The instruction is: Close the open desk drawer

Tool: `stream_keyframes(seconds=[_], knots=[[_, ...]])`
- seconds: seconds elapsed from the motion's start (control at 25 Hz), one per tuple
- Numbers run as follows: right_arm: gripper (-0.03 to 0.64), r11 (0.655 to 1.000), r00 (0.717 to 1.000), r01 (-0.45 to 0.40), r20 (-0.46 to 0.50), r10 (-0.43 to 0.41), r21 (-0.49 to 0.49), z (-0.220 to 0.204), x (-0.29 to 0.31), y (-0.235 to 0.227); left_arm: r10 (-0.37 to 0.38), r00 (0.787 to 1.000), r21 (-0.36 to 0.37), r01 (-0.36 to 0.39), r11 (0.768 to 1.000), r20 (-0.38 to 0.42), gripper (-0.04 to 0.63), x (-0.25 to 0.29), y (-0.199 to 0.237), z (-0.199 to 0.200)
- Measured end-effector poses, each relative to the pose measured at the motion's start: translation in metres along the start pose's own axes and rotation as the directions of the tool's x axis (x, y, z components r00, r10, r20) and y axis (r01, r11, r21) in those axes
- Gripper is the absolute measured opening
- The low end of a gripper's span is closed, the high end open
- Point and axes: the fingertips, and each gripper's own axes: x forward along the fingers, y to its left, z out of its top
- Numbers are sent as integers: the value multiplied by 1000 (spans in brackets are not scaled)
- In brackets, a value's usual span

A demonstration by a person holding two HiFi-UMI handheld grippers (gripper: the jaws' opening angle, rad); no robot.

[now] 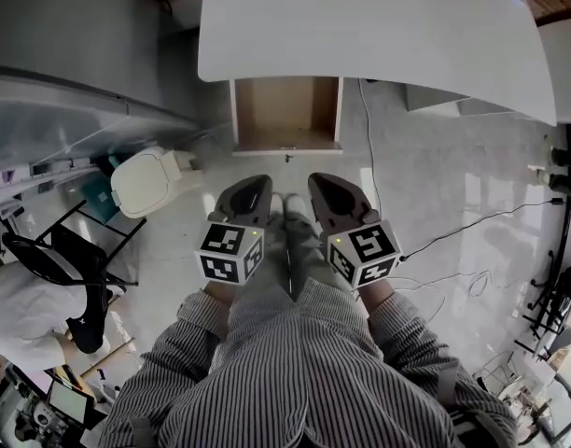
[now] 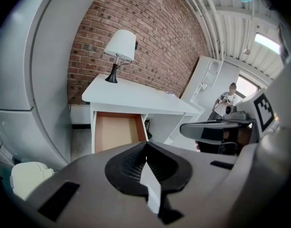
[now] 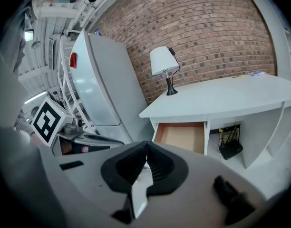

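The white desk [image 1: 379, 26] stands ahead of me, and its drawer [image 1: 285, 115] is pulled out, showing a bare wooden inside. My left gripper [image 1: 253, 183] and right gripper [image 1: 325, 180] hover side by side over the floor just short of the drawer front, touching nothing. Both are shut and hold nothing. From the left gripper view the shut left gripper [image 2: 146, 144] points at the drawer [image 2: 118, 132] under the desk top [image 2: 136, 98]. In the right gripper view, the shut right gripper [image 3: 146, 144] faces the drawer [image 3: 183, 136].
A table lamp [image 2: 121, 49] stands on the desk by the brick wall. A white fridge [image 3: 100, 80] is left of the desk. A white bin [image 1: 146, 180] and a black chair [image 1: 52, 250] stand at left. Cables [image 1: 453, 250] run over the floor at right. A router [image 3: 230, 148] sits under the desk.
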Motion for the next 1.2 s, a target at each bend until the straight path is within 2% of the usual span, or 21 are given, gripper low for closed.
stream_keyframes(seconds=[0.28,0.4,0.56,1.04,1.2], knots=[[17,998,999,41,16,-42,38,-28,22,-26,58,998,-21,-58,998,36,12,29,20,-20],[17,997,999,46,22,-48,54,-43,35,-32,86,994,-7,-86,996,61,12,39,27,-24],[17,995,998,59,28,-61,80,-61,52,-36,91,994,-3,-91,996,53,12,54,40,-39],[17,986,994,102,32,-107,131,-106,89,-66,116,993,-107,-112,988,30,11,95,69,-84],[17,982,993,111,33,-117,155,-120,99,-77,111,993,-121,-106,987,40,11,110,71,-91]])
